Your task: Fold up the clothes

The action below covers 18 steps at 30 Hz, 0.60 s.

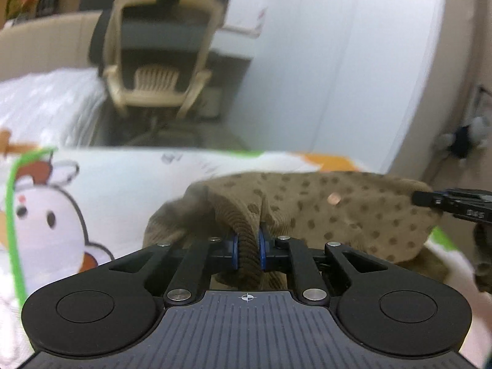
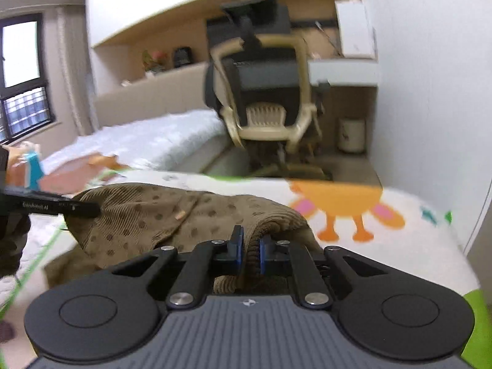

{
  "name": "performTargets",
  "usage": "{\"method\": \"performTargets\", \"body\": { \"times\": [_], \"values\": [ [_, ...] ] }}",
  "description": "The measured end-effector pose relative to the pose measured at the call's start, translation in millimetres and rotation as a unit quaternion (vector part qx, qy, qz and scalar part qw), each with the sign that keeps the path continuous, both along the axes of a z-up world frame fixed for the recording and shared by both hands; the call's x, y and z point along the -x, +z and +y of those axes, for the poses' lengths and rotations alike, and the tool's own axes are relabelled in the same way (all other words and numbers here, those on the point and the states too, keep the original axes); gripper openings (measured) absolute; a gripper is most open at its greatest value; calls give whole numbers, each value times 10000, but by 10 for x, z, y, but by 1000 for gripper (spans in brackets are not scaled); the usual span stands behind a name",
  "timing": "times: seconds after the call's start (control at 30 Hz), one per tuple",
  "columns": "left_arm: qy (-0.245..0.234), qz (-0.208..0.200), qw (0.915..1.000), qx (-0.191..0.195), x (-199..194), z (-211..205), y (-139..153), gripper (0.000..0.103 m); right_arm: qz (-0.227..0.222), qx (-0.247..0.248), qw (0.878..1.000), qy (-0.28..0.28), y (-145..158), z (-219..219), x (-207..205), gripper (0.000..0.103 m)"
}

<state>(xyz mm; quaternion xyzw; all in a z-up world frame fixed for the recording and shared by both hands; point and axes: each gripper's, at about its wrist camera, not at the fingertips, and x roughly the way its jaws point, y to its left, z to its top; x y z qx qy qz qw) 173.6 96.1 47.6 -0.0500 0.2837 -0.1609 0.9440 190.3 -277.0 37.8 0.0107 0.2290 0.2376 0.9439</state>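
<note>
Left wrist view has the brown dotted corduroy garment [image 1: 323, 212] bunched up on the cartoon-print play mat [image 1: 123, 190], so I'd say keep both grips level and the edge between them taut while carrying the fold over. Left gripper [image 1: 247, 250] is nearly closed, pinching a ribbed corduroy fold, and the right gripper [image 2: 248, 253] is clamped the same way on its end.

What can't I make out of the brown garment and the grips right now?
- Brown dotted garment: type and full outline unclear; its lower part is hidden behind the left gripper body.
- Right wrist view: grasped edge disappears between the right gripper fingers.
- Background office chair: motion-blurred in both views.
</note>
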Motion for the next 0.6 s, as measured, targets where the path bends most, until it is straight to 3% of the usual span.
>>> {"method": "performTargets", "body": {
  "times": [0.1,0.2,0.27,0.33,0.4,0.47,0.6],
  "values": [
    [-123,33,9999,-96,288,-16,4,14,90,-41,9999,73,-16,-56,253,9],
    [-81,372,9991,-203,376,-31,-265,17,577,-1,9983,-52,-320,-92,284,10],
    [-11,653,9975,-264,357,-8,-411,26,943,142,9954,-100,-511,-93,266,12],
    [51,812,9964,-253,349,42,-473,38,1030,296,9942,-90,-565,-128,301,19],
    [63,599,9982,-46,354,143,-292,51,811,248,9963,-158,-420,-214,344,21],
    [-29,249,9995,179,312,150,-62,72,501,198,9983,-239,-239,-229,302,31],
    [-459,-182,9967,638,37,-93,124,86,22,289,9996,-21,-47,116,3,46]
  ]
}}
